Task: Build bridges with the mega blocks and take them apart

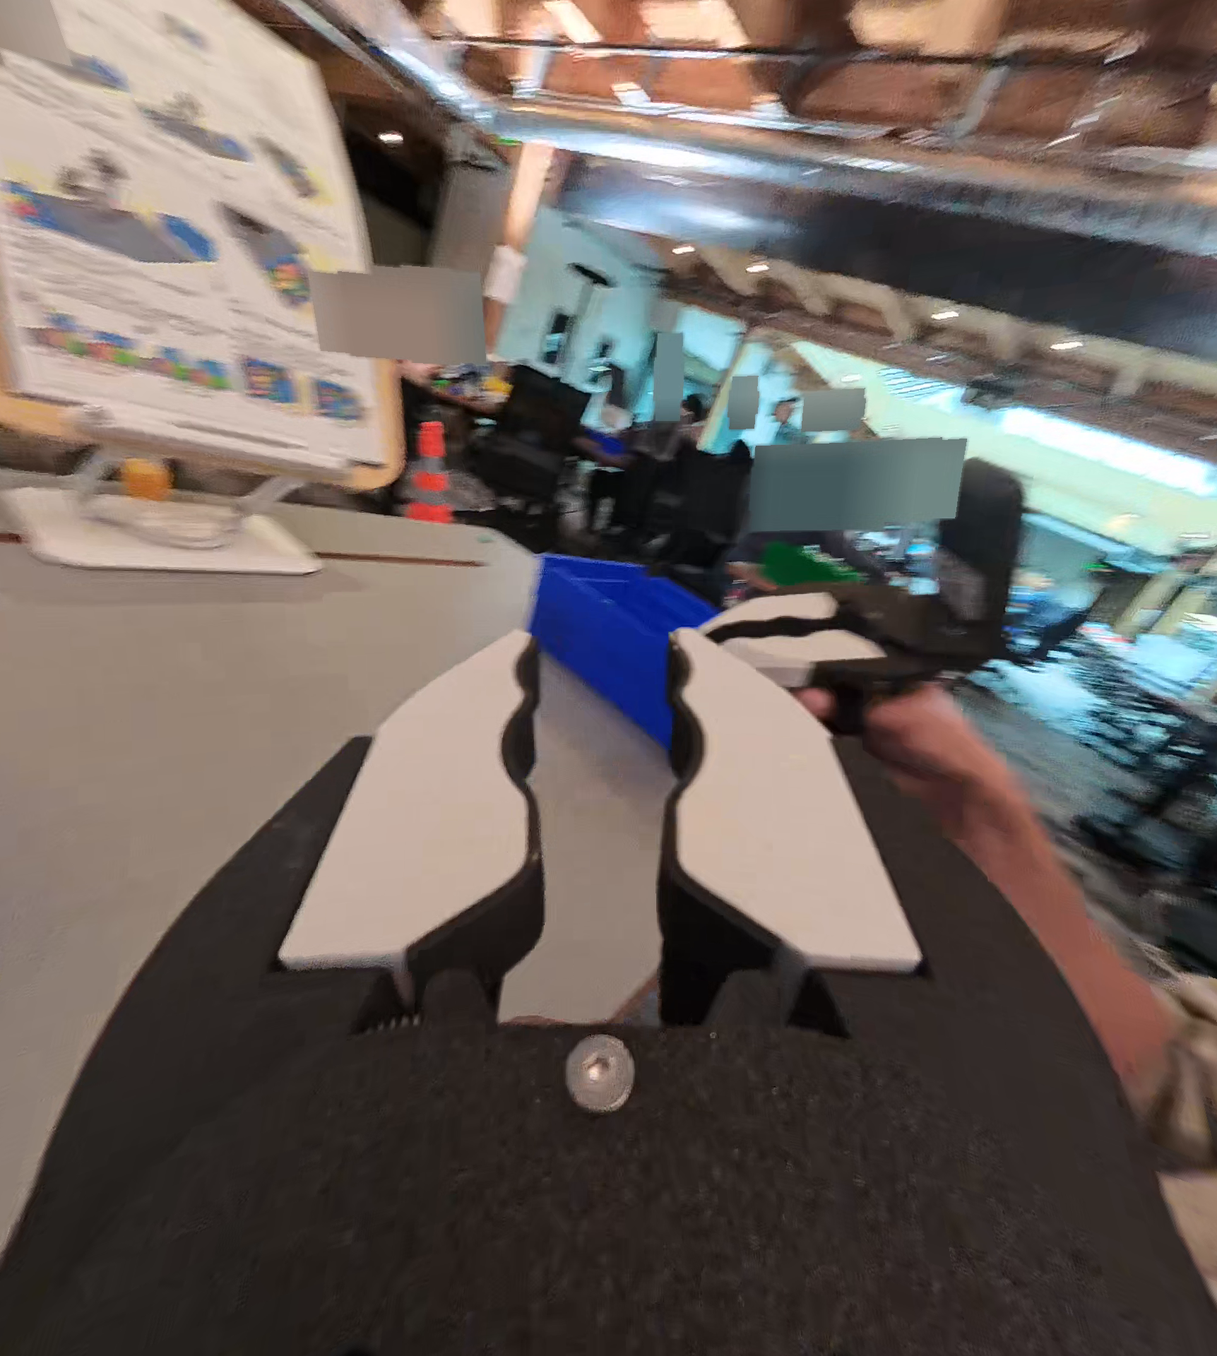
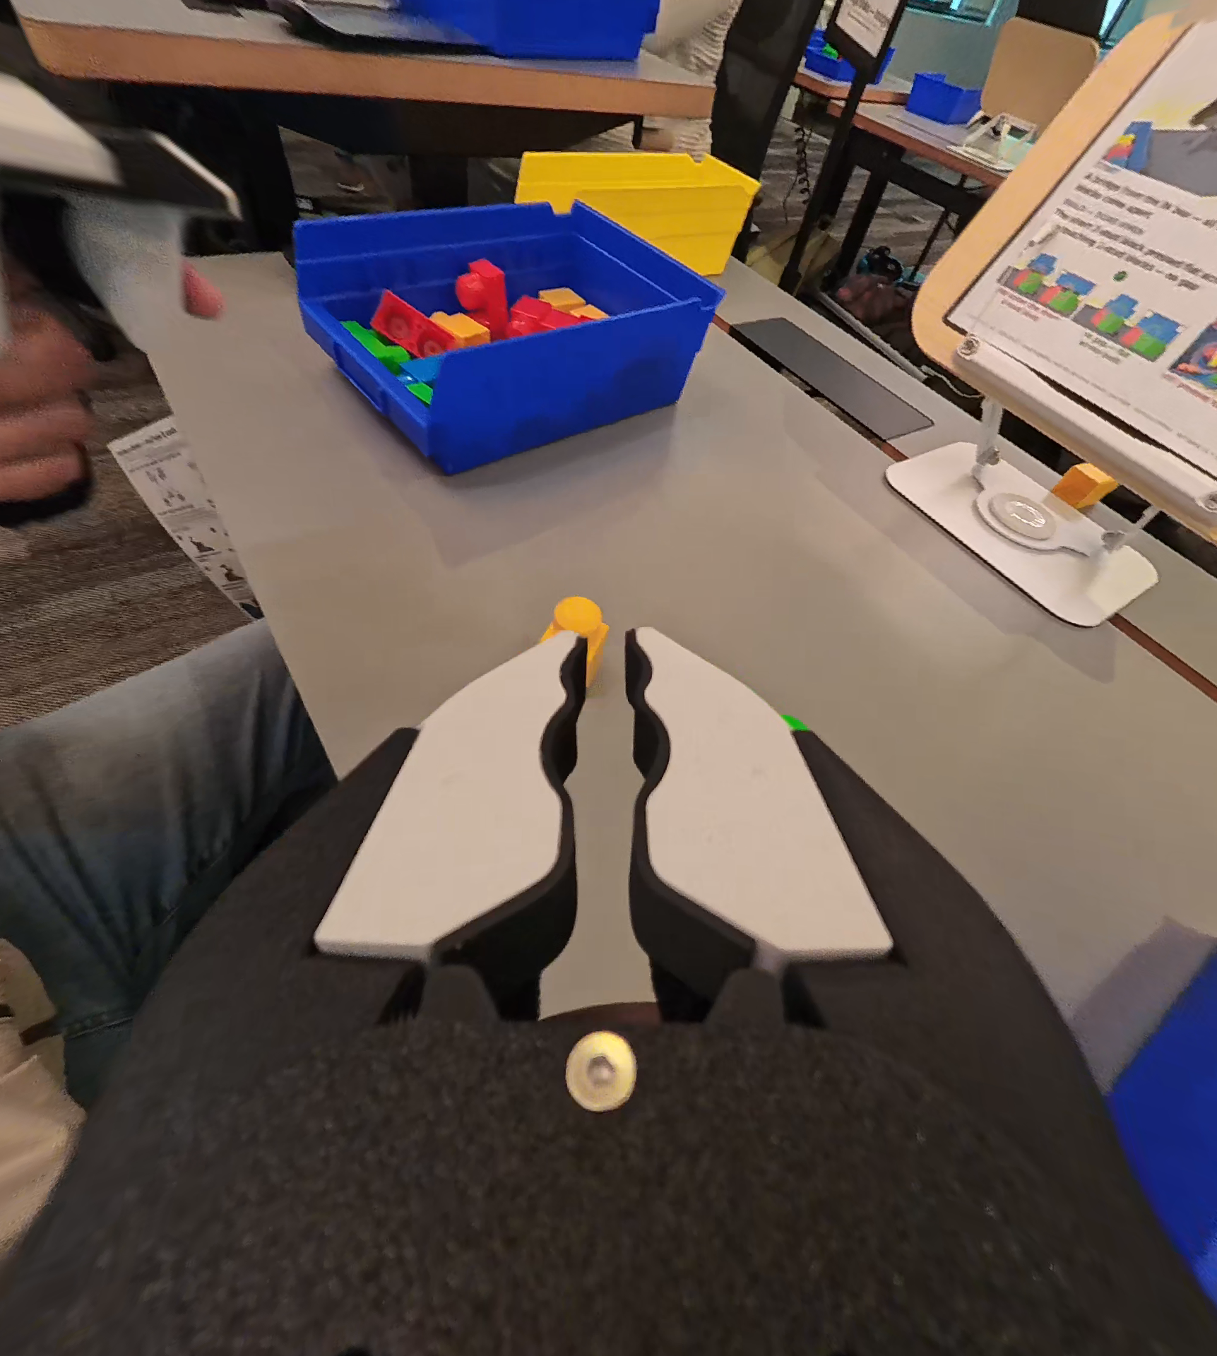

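Bins: two blue (image 2: 517,396), one yellow (image 2: 634,205); one orange block (image 2: 579,624).

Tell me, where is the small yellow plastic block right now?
In the right wrist view, the small yellow plastic block stands on the grey table, just beyond the right gripper, nearer than the blue bin.

Open workshop: rows of grey tables (image 2: 664,528), blue bins (image 2: 554,411), exposed ceiling ducts (image 1: 664,139).

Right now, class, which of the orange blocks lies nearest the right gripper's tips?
The orange block alone on the grey table, just beyond the right gripper. The other orange blocks lie farther off, in the blue bin and under the stand.
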`<action>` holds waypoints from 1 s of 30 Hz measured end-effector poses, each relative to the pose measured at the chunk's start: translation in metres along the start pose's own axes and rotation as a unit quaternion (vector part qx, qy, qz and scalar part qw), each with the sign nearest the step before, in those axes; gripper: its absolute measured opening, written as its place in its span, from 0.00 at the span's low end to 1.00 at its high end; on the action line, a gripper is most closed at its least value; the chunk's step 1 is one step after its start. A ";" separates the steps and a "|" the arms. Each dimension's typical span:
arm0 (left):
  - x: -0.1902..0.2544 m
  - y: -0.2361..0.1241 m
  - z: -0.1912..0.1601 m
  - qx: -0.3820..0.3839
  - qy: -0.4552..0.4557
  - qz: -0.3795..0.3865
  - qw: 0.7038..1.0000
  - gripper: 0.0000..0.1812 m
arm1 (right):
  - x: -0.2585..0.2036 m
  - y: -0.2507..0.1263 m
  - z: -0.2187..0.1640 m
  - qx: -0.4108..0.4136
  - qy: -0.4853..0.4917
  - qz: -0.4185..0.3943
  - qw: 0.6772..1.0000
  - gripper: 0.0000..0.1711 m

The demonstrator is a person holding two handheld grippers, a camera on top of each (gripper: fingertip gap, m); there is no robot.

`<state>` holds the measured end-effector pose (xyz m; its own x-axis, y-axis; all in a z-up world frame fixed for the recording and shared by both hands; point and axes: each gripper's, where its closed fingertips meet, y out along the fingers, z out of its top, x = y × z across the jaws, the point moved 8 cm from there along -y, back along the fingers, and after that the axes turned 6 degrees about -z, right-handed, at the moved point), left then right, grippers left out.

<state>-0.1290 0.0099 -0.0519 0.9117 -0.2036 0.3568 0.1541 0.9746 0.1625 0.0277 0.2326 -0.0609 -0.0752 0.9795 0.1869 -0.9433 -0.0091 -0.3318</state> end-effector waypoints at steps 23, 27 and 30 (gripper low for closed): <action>-0.073 0.057 -0.092 -0.300 0.182 0.104 0.930 0.32 | 0.051 0.038 -0.036 -0.022 0.097 -0.080 0.992 0.21; -0.105 0.069 -0.082 -0.281 0.179 0.134 0.933 0.30 | 0.070 0.062 -0.053 -0.061 0.077 -0.109 0.989 0.22; -0.124 0.076 -0.077 -0.268 0.169 0.132 0.939 0.29 | 0.073 0.077 -0.068 -0.045 0.083 -0.107 0.990 0.21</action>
<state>-0.2007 0.1160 -0.1542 1.0000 0.0039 -0.0076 -0.0067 0.9125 -0.4090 -0.0286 0.3174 -0.1354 0.1840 0.9768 0.1093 -0.8985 0.2122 -0.3843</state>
